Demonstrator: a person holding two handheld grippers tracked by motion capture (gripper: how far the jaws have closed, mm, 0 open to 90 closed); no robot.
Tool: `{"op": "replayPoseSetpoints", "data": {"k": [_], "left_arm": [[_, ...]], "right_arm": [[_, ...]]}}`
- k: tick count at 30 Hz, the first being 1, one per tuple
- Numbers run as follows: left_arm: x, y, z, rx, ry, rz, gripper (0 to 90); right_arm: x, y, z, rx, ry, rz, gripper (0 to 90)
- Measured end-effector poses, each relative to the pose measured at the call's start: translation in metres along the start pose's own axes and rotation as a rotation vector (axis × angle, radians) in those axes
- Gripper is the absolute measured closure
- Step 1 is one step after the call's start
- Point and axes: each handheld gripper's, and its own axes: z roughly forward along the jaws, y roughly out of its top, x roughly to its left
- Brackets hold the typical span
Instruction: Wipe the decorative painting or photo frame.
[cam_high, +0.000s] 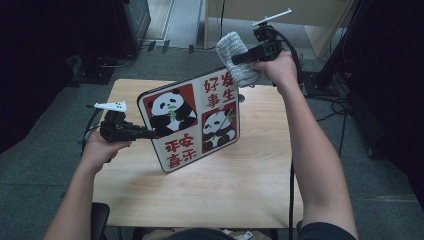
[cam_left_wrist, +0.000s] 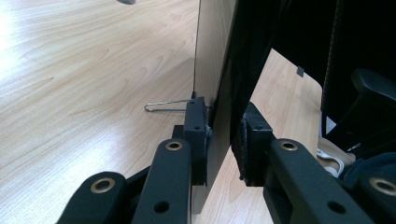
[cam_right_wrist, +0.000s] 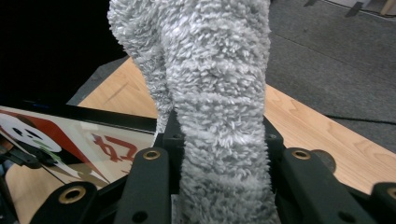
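A person sits at a light wooden surface (cam_high: 240, 175) with a two-jaw tool in each hand. The left tool (cam_high: 150, 133) is clamped on the left edge of a framed panda picture (cam_high: 192, 117), which stands tilted above the middle of the surface with its printed face turned toward the person. The picture shows two pandas on red squares and red Chinese characters on white squares, inside a dark frame. In the left gripper view, the left tool's (cam_left_wrist: 222, 142) two black jaws press on either side of the frame's (cam_left_wrist: 219, 70) thin edge, and a small wire clip (cam_left_wrist: 163, 106) juts from the picture's back, with the wood below it. The right tool (cam_high: 235, 59) is held high at the picture's upper right corner, clamped on a fluffy grey cloth (cam_high: 237, 57) that hangs against that corner. In the right gripper view, the cloth (cam_right_wrist: 215, 93) rises thick between the right tool's (cam_right_wrist: 219, 163) jaws, and the picture's top edge (cam_right_wrist: 84, 119) lies just beside and below it.
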Motion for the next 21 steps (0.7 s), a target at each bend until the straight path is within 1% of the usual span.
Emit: {"op": "replayPoseSetpoints", "data": {"k": [4,13,17,18,21], "left_arm": [[0.0,0.0,0.0,-0.002,0.0,-0.002,76.9],[0.0,0.0,0.0,0.001,-0.001,-0.002,76.9],[0.001,0.0,0.0,0.0,-0.003,-0.004,76.8],[0.001,0.0,0.0,0.0,-0.003,-0.004,76.8],[0.001,-0.001,0.0,-0.001,-0.003,-0.006,76.8]], "right_arm": [[-0.003,-0.002,-0.002,0.0,-0.006,-0.006,66.2],[-0.012,-0.007,-0.004,0.009,-0.03,0.014,66.5],[-0.017,-0.01,-0.004,0.025,-0.051,0.034,66.7],[-0.018,-0.012,-0.004,0.026,-0.051,0.034,66.7],[-0.02,-0.014,-0.004,0.019,-0.033,0.033,66.9]]}}
